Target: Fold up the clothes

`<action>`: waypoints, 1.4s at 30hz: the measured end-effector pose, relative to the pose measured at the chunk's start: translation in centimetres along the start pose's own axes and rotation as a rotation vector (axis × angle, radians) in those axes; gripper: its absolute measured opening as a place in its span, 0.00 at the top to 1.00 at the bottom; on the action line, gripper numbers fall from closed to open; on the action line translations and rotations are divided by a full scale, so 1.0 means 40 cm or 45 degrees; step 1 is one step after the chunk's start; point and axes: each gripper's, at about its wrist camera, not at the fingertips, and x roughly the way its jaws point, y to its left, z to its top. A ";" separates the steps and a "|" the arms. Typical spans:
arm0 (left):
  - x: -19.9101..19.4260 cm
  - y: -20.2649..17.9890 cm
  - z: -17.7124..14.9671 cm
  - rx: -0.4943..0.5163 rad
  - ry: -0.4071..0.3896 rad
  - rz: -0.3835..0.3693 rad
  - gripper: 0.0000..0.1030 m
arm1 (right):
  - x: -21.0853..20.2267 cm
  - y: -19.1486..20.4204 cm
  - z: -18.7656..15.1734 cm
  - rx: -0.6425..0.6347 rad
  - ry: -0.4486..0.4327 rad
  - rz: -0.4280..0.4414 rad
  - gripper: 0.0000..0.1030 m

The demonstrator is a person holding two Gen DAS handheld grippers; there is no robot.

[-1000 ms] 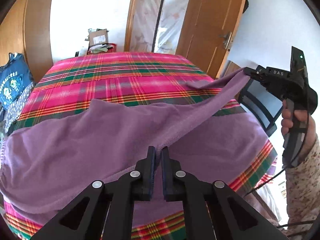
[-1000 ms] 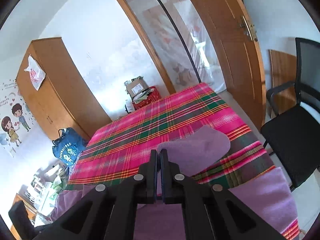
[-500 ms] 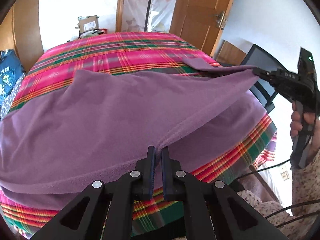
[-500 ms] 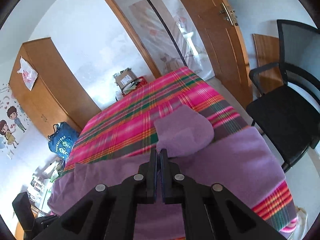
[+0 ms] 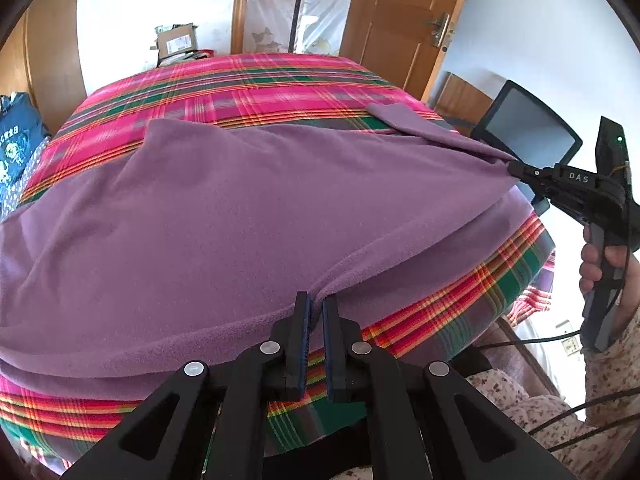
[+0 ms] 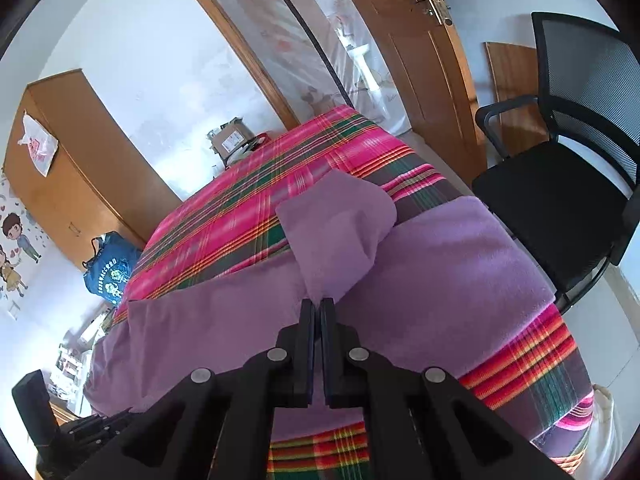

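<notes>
Left gripper (image 5: 316, 303): clenched on the near hem of the purple garment (image 5: 224, 216).
Right gripper (image 6: 319, 304): clamped on another edge of the garment, a flap standing up just beyond its tips.
Garment: spread over the near part of the plaid bed (image 5: 248, 92), fabric stretched between both grippers.
Beyond: black chair (image 6: 560, 200), wooden door (image 5: 404, 20).

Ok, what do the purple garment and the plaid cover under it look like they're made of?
The purple garment looks like fleece or a soft brushed knit: matte, fuzzy nap, thick rounded edges, soft drape where both grippers pinch it. The plaid cover looks like thin woven cloth, probably cotton or a blend: flat, crisp yarn-dyed stripes, no pile. Neither fibre can be confirmed by sight.
</notes>
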 end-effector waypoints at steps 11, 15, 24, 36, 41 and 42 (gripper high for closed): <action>0.018 0.005 -0.012 0.003 0.039 0.000 0.94 | 0.017 -0.022 -0.038 -0.006 0.056 -0.044 0.97; 0.022 0.004 -0.016 0.009 0.054 0.002 0.94 | 0.030 -0.036 -0.060 0.005 0.085 -0.061 0.97; 0.036 0.009 -0.024 0.010 0.080 0.006 0.93 | 0.057 -0.052 -0.085 -0.003 0.152 -0.090 0.97; 0.017 0.007 -0.027 0.033 0.070 -0.024 0.93 | 0.020 -0.026 -0.068 -0.060 0.074 -0.101 0.97; 0.027 0.015 -0.030 0.021 0.104 -0.027 0.93 | 0.039 -0.043 -0.082 -0.056 0.136 -0.125 0.97; 0.025 0.016 -0.030 0.020 0.102 -0.027 0.93 | 0.044 -0.052 -0.090 -0.045 0.150 -0.127 0.97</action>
